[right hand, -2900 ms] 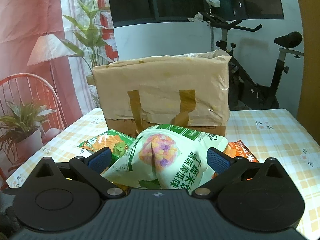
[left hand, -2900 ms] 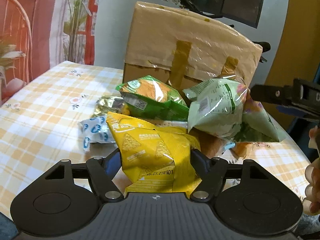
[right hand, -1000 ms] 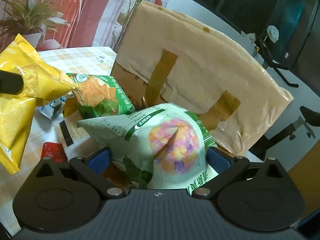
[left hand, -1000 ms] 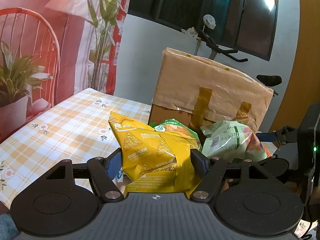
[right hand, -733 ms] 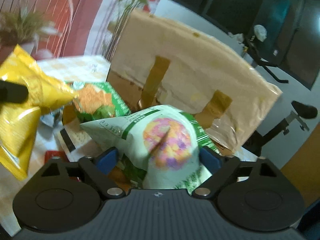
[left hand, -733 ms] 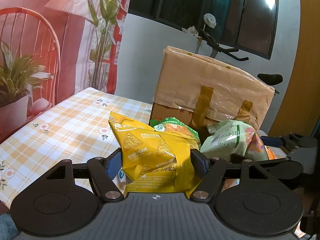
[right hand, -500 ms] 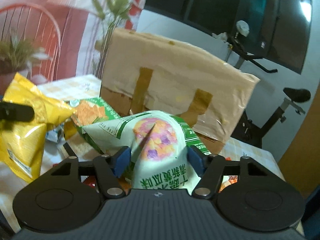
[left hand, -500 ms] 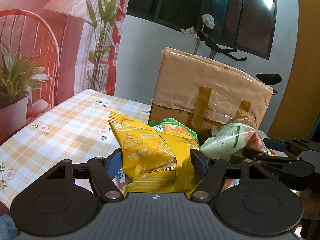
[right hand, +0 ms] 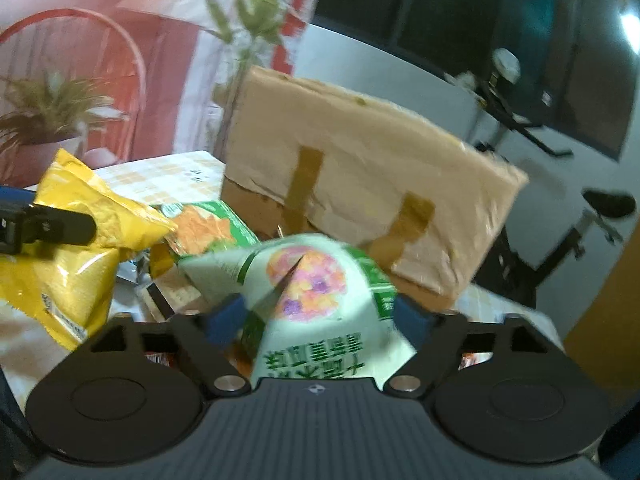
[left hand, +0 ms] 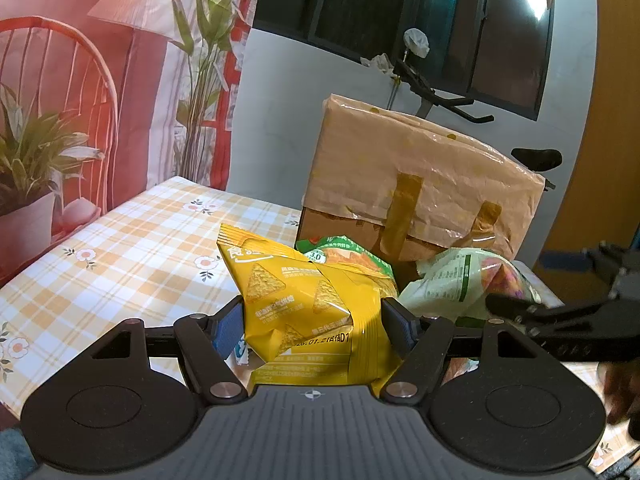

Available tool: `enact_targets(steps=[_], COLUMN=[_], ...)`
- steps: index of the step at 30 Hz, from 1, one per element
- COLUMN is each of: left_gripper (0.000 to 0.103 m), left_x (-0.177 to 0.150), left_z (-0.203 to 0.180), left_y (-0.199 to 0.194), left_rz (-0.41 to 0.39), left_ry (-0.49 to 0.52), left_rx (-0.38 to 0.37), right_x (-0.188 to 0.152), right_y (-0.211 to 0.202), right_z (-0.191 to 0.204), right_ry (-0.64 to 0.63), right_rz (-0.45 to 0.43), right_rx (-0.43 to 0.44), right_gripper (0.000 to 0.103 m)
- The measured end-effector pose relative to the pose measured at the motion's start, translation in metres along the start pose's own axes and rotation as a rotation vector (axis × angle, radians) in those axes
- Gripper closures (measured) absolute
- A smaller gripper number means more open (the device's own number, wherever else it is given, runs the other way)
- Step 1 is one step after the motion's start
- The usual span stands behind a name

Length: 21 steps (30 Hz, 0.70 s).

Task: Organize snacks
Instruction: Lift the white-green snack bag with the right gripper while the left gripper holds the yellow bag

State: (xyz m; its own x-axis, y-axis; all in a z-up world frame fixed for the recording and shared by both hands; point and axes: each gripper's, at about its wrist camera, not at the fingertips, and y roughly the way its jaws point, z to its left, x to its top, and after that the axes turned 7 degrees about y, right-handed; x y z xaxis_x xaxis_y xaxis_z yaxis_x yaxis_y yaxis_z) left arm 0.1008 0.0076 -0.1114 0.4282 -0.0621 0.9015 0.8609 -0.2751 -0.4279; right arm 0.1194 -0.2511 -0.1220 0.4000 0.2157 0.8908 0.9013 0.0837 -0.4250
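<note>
In the left wrist view, the left gripper fills the bottom of the frame, and its two blue-padded fingers are clamped on either side of a yellow chip bag printed with triangular chips. The bag sits at the centre of the frame, crumpled where the pads squeeze it, its lower edge hanging down to the gripper body.

In the right wrist view, the right gripper sits low in the frame with a pale green snack bag, marked with a pink and purple round picture, between its fingers. The jaws are opening at this moment; both blue pads lie against the sides of the bag, which bulges up out of the gap. The view is blurred, so how firmly the pads press cannot be told.

The yellow bag shows again at the left edge of the right wrist view, pinched by a dark finger of the left gripper. The pale green bag shows at the right of the left wrist view, with the right gripper's black fingers around it.

Behind both bags, at the middle of each frame, a green cracker packet lies on the checked tablecloth, in front of a taped cardboard box standing in the upper right.
</note>
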Motion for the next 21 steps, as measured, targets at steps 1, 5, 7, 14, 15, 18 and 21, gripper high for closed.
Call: enact_targets(steps=[1,5,7,14,15,18,21], left_gripper=[0.029,0.029,0.029,0.029,0.029,0.029,0.029], left_x=[0.000,0.000,0.000,0.000,-0.001,0.000,0.000], left_z=[0.001,0.001,0.001,0.002,0.003,0.003,0.005], left_y=[0.000,0.000,0.000,-0.001,-0.001,0.000,0.000], left_rz=[0.000,-0.001,-0.003,-0.007,-0.008,-0.006,-0.004], left_ry=[-0.001,-0.006,-0.009,-0.014,-0.015,-0.017,-0.019], left_rx=[-0.001,-0.003,-0.003,-0.006,-0.005,-0.003,-0.002], right_x=[0.004,0.020,0.028,0.039,0.041,0.044,0.042], right_y=[-0.001,-0.003,0.000,0.037,0.045,0.065,0.078], right_z=[-0.003,-0.016,-0.021,-0.036,-0.040,-0.050,-0.056], right_ry=[-0.021,-0.083,-0.129,-0.163,-0.137,-0.037,0.040], right_rz=[-0.005,0.000,0.019,0.177,0.198,0.258,0.292], right_rx=[0.016,0.120,0.175,0.314,0.326,0.374,0.386], right_gripper=[0.013,0.008,0.008,0.008,0.008,0.008,0.007])
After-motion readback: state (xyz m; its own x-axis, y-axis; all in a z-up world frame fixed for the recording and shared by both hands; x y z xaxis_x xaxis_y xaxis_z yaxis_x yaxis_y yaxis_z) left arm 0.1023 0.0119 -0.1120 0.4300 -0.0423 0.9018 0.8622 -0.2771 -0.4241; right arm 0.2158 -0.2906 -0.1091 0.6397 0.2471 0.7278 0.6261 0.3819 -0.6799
